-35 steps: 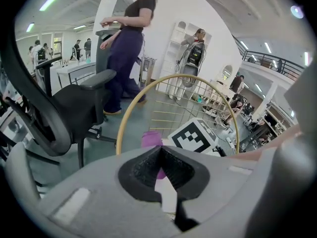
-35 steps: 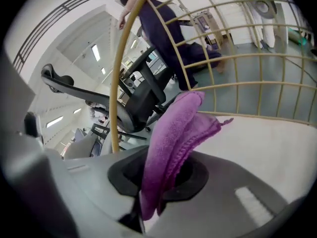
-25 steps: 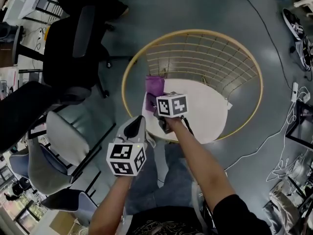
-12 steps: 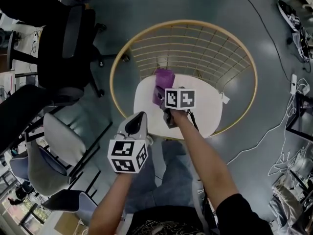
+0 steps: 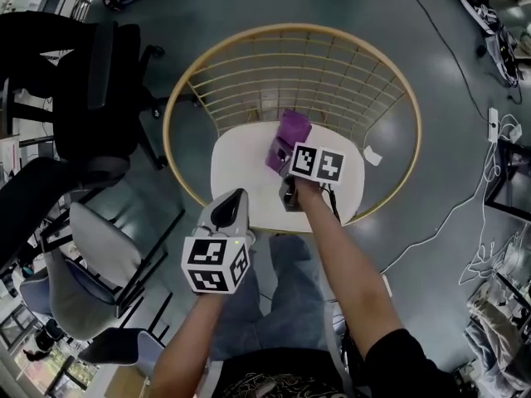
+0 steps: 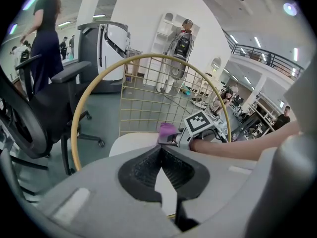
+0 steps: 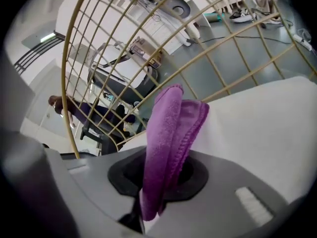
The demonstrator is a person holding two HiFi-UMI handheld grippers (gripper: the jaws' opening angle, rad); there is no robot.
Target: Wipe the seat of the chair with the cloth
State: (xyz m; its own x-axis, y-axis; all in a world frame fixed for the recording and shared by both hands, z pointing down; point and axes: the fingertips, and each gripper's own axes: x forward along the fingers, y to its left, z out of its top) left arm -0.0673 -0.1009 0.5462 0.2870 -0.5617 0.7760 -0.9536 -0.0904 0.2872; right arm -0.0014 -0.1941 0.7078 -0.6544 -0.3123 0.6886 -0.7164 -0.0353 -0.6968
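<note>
- While the right gripper (image 5: 280, 159) clamps the purple cloth (image 5: 288, 133) between its fingers, the folded bulk of the fabric stands out past the fingertips and lies on the white seat (image 5: 236, 168) of the round chair (image 5: 168, 131).
- In the right gripper view the cloth (image 7: 171, 128) fills the whole gap between the two dark pads (image 7: 125, 176), and a hemmed edge trails back from the fingertips toward the camera.
- The seat (image 7: 262, 118) spreads beyond those fingers and to their right.
- Further ahead of the fingertips rises the chair's gold wire back (image 5: 315, 66).
- The left gripper (image 5: 236, 197) is held over the near edge of the seat, apart from the right one.
- Its fingers meet at the tips with nothing between them, as the left gripper view (image 6: 160, 155) shows.
- Beyond the left fingertips in that view sit the right gripper's marker cube (image 6: 202, 123) and, just left of it, the purple cloth (image 6: 167, 129).
- Off to the left of the left gripper's fingers stands a black office chair (image 5: 99, 77), well apart from the seat.
</note>
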